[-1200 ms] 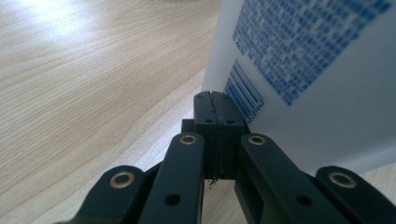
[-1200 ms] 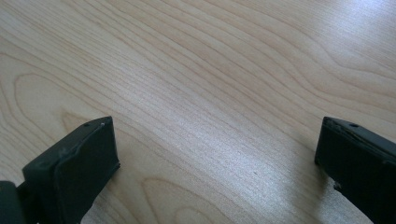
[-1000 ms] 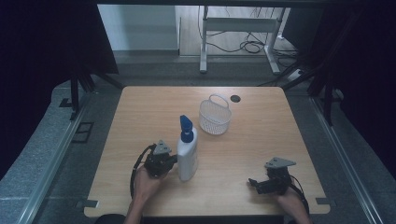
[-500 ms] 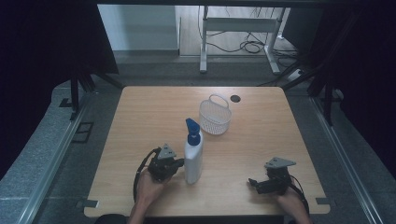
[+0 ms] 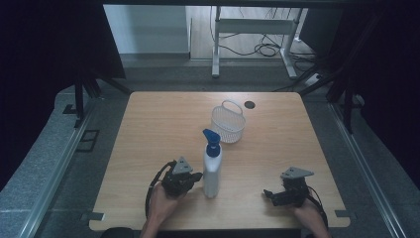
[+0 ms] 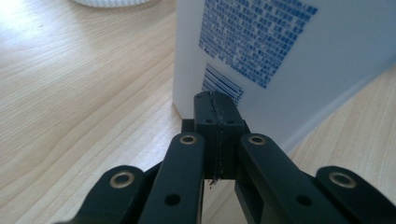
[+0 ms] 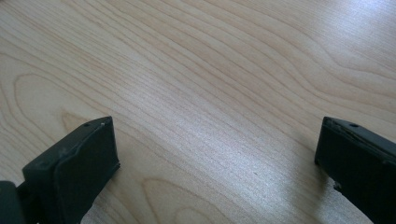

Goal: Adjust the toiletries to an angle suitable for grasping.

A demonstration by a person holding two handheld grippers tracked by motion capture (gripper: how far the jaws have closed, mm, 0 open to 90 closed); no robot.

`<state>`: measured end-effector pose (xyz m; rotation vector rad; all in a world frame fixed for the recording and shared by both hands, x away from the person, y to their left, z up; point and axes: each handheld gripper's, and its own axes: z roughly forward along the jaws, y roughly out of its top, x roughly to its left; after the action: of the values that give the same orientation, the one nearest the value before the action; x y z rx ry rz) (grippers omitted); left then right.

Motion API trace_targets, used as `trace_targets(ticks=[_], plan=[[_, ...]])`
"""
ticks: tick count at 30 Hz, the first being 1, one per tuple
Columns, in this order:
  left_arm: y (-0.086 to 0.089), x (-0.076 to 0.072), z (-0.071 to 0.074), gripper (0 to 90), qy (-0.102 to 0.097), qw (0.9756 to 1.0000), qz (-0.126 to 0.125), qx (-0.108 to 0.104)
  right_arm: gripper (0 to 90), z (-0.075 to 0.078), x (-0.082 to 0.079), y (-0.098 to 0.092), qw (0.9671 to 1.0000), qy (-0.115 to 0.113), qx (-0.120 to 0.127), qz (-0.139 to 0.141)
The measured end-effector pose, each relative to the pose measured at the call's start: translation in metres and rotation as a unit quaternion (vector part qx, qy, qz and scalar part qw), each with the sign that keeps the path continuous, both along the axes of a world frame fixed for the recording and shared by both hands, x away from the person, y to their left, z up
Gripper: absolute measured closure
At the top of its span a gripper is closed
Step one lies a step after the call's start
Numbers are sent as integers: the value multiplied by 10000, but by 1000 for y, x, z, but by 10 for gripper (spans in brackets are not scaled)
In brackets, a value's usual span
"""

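two grippers sat low on the table (image 5: 148, 124): left gripper (image 5: 195, 176) jaws fully closed, empty, tips against the spray bottle (image 5: 212, 166) base at its 9 o'clock; right gripper (image 5: 270, 194) gaped wide, empty. risk: pushing could topple the upright bottle toward the basket (image 5: 228, 122) at 1 o'clock.

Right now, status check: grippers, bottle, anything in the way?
Left gripper shut, tips at the spray bottle, nothing clamped. Right gripper open over bare table. Bottle upright. White basket stands beyond it, apart.
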<state>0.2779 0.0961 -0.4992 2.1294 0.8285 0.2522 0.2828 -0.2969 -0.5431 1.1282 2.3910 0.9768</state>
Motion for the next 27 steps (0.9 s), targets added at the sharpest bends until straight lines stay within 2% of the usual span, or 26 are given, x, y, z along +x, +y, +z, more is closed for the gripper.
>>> trace_targets(ticks=[27], plan=[[-19, -22, 0, 890, 15, 9993, -381, -9, 0, 0, 0, 0, 10000, -3, 1, 2]])
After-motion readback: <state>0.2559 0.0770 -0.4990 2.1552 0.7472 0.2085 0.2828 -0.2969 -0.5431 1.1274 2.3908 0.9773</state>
